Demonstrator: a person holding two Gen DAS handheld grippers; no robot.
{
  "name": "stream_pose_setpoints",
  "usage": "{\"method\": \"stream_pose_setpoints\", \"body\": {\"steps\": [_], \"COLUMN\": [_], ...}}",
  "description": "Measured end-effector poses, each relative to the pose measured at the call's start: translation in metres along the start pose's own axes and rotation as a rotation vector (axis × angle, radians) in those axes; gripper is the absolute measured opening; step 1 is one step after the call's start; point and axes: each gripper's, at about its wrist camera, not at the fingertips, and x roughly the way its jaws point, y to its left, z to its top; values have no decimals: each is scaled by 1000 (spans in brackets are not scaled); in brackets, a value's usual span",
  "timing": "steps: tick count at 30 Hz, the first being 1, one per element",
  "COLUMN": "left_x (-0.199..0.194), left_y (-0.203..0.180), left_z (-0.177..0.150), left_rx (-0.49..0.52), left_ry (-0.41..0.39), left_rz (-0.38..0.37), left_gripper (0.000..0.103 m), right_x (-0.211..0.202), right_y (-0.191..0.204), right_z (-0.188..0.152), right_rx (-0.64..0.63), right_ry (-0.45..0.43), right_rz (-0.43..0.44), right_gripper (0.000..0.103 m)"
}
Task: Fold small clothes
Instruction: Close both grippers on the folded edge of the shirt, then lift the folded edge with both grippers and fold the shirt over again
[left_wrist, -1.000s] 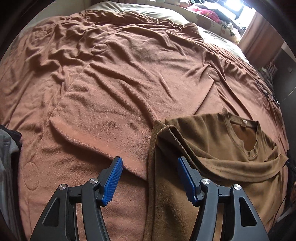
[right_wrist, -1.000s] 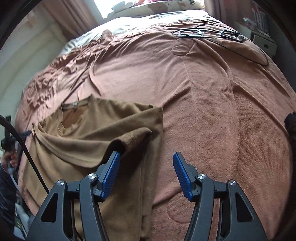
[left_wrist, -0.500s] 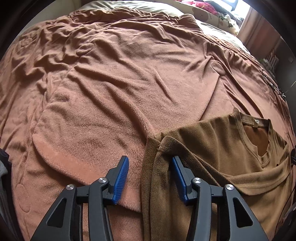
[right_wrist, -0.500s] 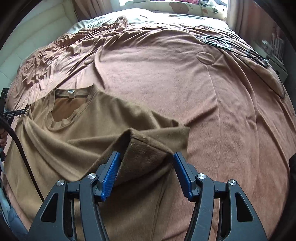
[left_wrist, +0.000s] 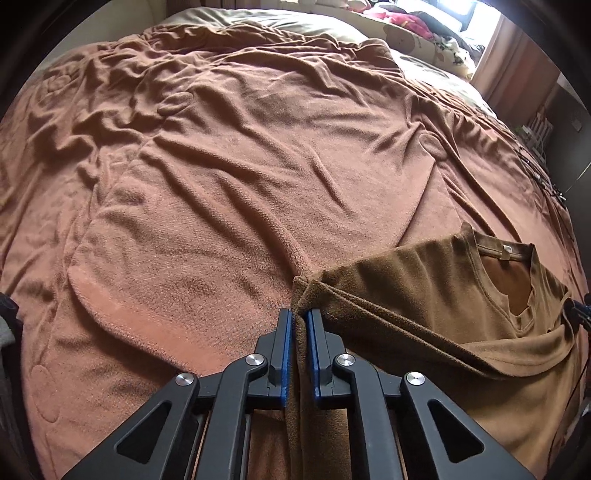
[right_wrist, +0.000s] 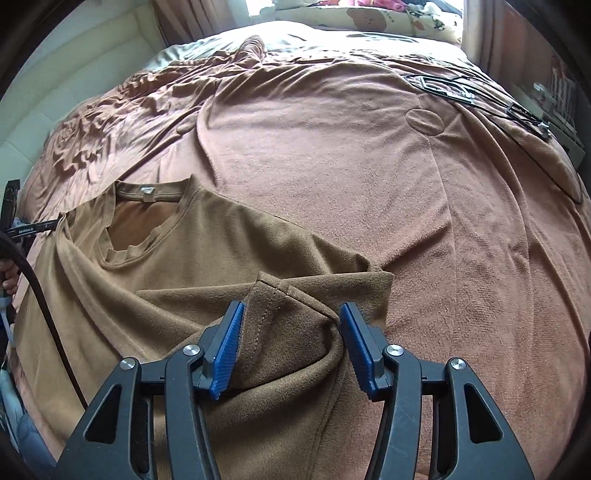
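A brown T-shirt (left_wrist: 461, 317) lies on the rust-coloured blanket, neckline and white label away from me. In the left wrist view my left gripper (left_wrist: 300, 317) is shut on the shirt's left folded edge, with cloth pinched between the blue pads. In the right wrist view the same T-shirt (right_wrist: 207, 266) fills the lower left. My right gripper (right_wrist: 291, 314) is open, its jaws on either side of a raised, hemmed sleeve fold (right_wrist: 284, 317) that bunches between the blue pads.
The rust blanket (left_wrist: 240, 177) covers the whole bed, wrinkled at the far left. Pillows and soft toys (left_wrist: 417, 37) lie at the head. Dark clothes hangers (right_wrist: 454, 88) lie at the far right. A black cable (right_wrist: 33, 273) crosses the left edge.
My left gripper moved right onto the shirt's edge and closed on it. My right gripper moved left over the sleeve fold, which now sits between its open jaws.
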Motion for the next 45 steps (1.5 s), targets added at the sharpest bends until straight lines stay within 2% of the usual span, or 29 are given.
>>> {"method": "stream_pose_setpoints", "body": {"steps": [9, 12, 16, 23, 28, 32, 34, 37, 45], "left_x": [-14, -18, -22, -21, -18, -18, -21, -26, -53], "left_y": [11, 12, 15, 15, 13, 11, 11, 12, 11], "left_z": [-5, -6, -8, -7, -3, -1, -1, 0, 3], "left_rx": [-25, -24, -36, -42, -37, -36, -36, -41, -75], "left_ry": [-15, -25, -35, -41, -41, -46, -50, -60, -112], "left_rz": [-4, -4, -15, -27, -25, -26, -27, -34, -66], "left_gripper": [5, 5, 4, 4, 4, 4, 4, 4, 3], "right_x": [-28, -31, -19, 6, 33, 41, 39, 24, -31], "right_y": [-11, -14, -8, 19, 21, 16, 14, 7, -34], "right_z": [-5, -9, -10, 13, 20, 24, 26, 24, 19], "right_rx": [-66, -94, -156, -270, -325, -303, -288, -245, -12], "right_ry": [-48, -37, 13, 50, 113, 129, 119, 69, -98], "right_rz": [46, 16, -50, -71, -88, -42, -24, 4, 67], "right_gripper": [51, 51, 51, 47, 38, 25, 9, 4, 3]}}
